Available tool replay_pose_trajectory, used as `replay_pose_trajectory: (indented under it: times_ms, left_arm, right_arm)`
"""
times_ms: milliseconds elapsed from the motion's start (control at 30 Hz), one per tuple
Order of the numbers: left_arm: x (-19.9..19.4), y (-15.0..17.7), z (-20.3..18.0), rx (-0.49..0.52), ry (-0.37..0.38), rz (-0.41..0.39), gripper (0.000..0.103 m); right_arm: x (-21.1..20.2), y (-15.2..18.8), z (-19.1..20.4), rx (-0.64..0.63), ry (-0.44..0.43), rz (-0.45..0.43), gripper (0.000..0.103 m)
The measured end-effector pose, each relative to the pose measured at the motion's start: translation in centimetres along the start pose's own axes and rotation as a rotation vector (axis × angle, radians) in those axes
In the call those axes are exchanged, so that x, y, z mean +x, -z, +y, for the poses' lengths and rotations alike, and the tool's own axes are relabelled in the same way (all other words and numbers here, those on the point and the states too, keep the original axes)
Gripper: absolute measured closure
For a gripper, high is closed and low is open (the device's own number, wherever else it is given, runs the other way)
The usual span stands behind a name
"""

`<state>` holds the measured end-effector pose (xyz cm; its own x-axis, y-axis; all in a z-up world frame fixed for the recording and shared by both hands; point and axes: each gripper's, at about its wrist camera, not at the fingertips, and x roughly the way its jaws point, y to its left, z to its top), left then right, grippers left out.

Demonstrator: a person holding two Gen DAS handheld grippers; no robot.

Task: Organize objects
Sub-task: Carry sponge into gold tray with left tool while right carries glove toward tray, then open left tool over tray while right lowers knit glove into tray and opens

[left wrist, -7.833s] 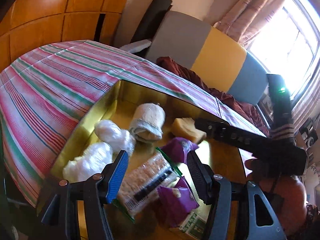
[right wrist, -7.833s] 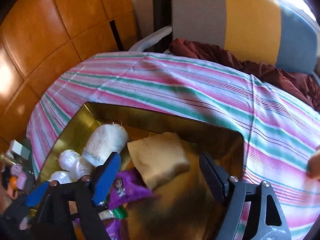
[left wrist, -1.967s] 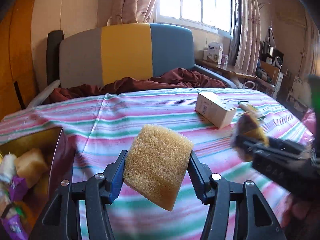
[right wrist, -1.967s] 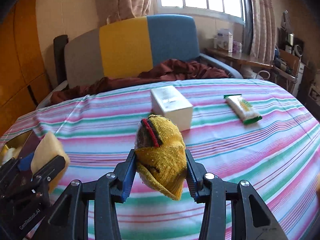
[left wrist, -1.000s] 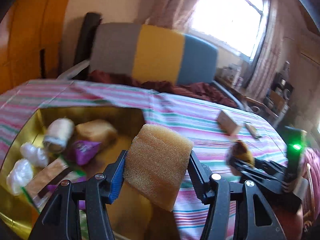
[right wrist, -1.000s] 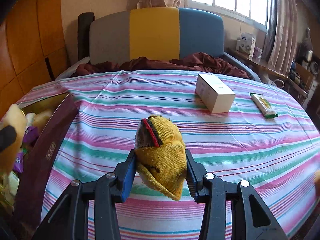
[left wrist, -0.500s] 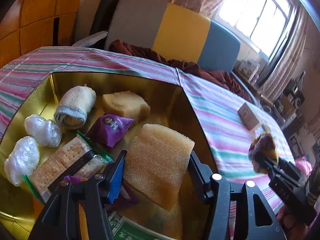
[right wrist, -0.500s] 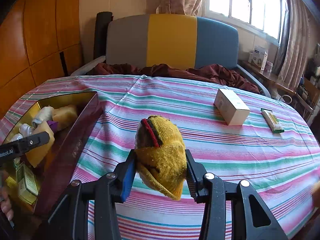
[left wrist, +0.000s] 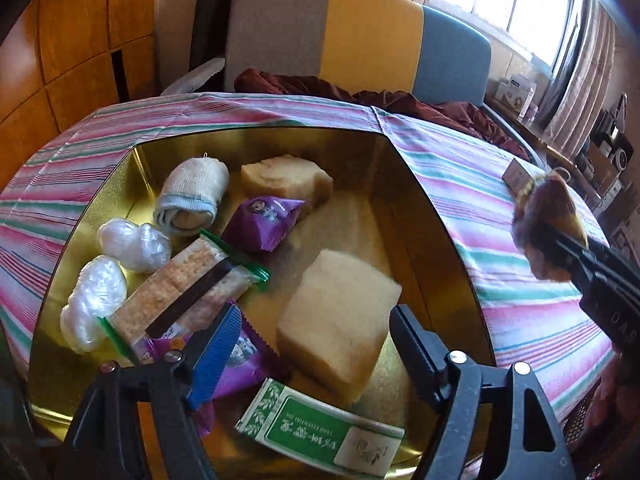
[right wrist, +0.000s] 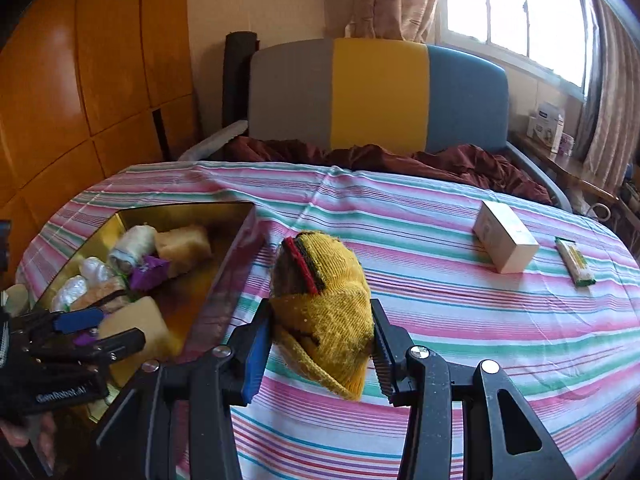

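My left gripper [left wrist: 316, 334] hangs open over the gold tin [left wrist: 432, 216]. The yellow sponge [left wrist: 338, 322] lies loose in the tin between the fingers, apart from both pads. The tin also holds a second sponge [left wrist: 286, 178], a rolled white sock [left wrist: 194, 196], purple snack packs [left wrist: 264, 222], a cracker pack [left wrist: 188, 294], two clear plastic wads [left wrist: 132, 240] and a green box [left wrist: 320, 428]. My right gripper [right wrist: 318, 346] is shut on a yellow knit sock [right wrist: 324, 304] above the striped tablecloth [right wrist: 460, 312], right of the tin [right wrist: 228, 268].
A white box [right wrist: 504, 242] and a green-edged cracker pack [right wrist: 576, 260] lie on the cloth at the far right. A grey, yellow and blue chair back [right wrist: 376, 96] with dark red cloth stands behind the table. Wooden panels line the left wall.
My left gripper has opened and let go of the yellow sponge, which now rests in the tin. My right gripper still holds the sock and has moved a little closer to the tin.
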<state>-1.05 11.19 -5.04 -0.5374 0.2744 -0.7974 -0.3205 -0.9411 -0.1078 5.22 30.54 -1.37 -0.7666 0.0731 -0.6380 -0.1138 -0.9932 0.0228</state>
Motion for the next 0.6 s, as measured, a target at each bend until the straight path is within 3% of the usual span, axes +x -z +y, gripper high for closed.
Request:
replay_pose_trajectory:
  times_ms: [200, 600]
  left_arm:
    - [-1.2, 0.4, 0.2, 0.026, -0.070, -0.033, 0.025]
    - [-2.3, -0.2, 2.1, -0.052, -0.114, -0.062, 0.025]
  right_arm:
    - [0.1, -0.7, 2.3, -0.033, -0.076, -0.008, 0.057]
    - [2.2, -1.9, 5.9, -0.077, -0.182, 0.032, 0.056]
